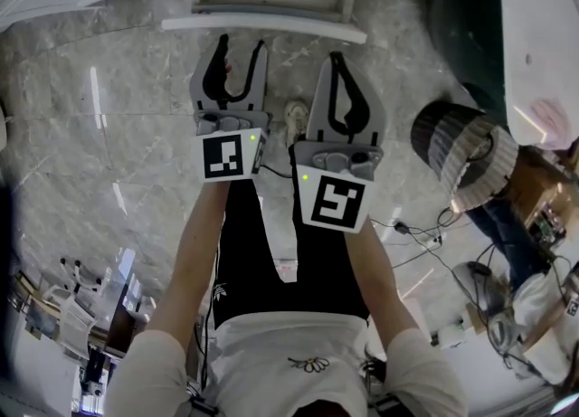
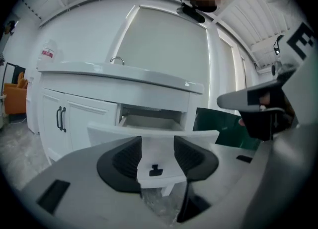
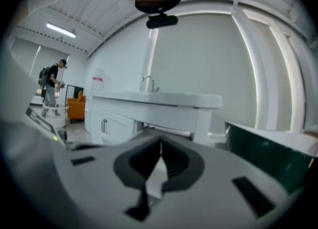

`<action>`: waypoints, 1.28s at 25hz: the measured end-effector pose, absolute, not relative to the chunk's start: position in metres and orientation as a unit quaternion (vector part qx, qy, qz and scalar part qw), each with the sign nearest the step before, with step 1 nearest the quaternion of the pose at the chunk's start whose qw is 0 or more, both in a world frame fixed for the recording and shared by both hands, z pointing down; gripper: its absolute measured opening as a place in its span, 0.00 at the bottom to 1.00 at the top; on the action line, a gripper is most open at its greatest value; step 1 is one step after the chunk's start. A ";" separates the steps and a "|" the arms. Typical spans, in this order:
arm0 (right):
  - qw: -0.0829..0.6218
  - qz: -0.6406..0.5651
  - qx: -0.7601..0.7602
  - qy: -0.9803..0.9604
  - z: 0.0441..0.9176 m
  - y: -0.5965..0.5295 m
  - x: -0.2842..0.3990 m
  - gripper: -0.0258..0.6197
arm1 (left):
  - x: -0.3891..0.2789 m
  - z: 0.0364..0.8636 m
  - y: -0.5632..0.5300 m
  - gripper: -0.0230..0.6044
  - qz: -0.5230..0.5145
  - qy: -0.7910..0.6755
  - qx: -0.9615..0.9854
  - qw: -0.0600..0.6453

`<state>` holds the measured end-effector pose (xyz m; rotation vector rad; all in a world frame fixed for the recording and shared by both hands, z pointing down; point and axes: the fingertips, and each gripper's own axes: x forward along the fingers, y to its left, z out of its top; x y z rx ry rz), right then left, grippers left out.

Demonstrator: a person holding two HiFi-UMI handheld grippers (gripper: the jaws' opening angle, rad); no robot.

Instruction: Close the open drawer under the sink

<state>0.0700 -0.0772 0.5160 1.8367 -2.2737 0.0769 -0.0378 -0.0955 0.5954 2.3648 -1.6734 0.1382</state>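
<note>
The white drawer point(image 1: 262, 26) stands pulled out of the vanity under the sink, at the top of the head view. Both grippers are held side by side just short of its front panel. My left gripper point(image 1: 242, 42) is open; in the left gripper view the drawer front point(image 2: 114, 133) and its small black handle point(image 2: 155, 170) show through the gap between the pads, with nothing gripped. My right gripper point(image 1: 337, 56) is shut and empty, its tips meeting in front of the drawer point(image 3: 171, 132) in the right gripper view.
The vanity has cupboard doors with black handles point(image 2: 60, 118) left of the drawer and a faucet point(image 2: 117, 60) on top. A dark green panel point(image 2: 223, 126) stands to the right. A person in a striped cap point(image 1: 461, 148) and floor cables point(image 1: 425, 234) are at the right.
</note>
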 end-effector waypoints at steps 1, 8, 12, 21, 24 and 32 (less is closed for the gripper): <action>0.109 0.028 0.624 -0.773 0.517 -0.077 0.070 0.09 | -0.035 0.606 -0.096 0.39 0.059 -0.570 0.810 0.124; 0.123 0.040 0.622 -0.773 0.531 -0.076 0.076 0.09 | -0.025 0.662 -0.108 0.39 0.101 -0.586 0.792 0.140; 0.128 0.039 0.618 -0.775 0.537 -0.077 0.074 0.09 | -0.016 0.697 -0.113 0.39 0.132 -0.566 0.796 0.169; 0.139 0.049 0.611 -0.777 0.548 -0.081 0.071 0.09 | -0.014 0.708 -0.128 0.27 0.148 -0.554 0.801 0.174; 0.141 0.053 0.613 -0.776 0.550 -0.084 0.069 0.09 | -0.014 0.706 -0.129 0.26 0.157 -0.552 0.802 0.162; 0.147 0.059 0.612 -0.775 0.555 -0.086 0.065 0.09 | -0.013 0.703 -0.128 0.26 0.168 -0.545 0.804 0.167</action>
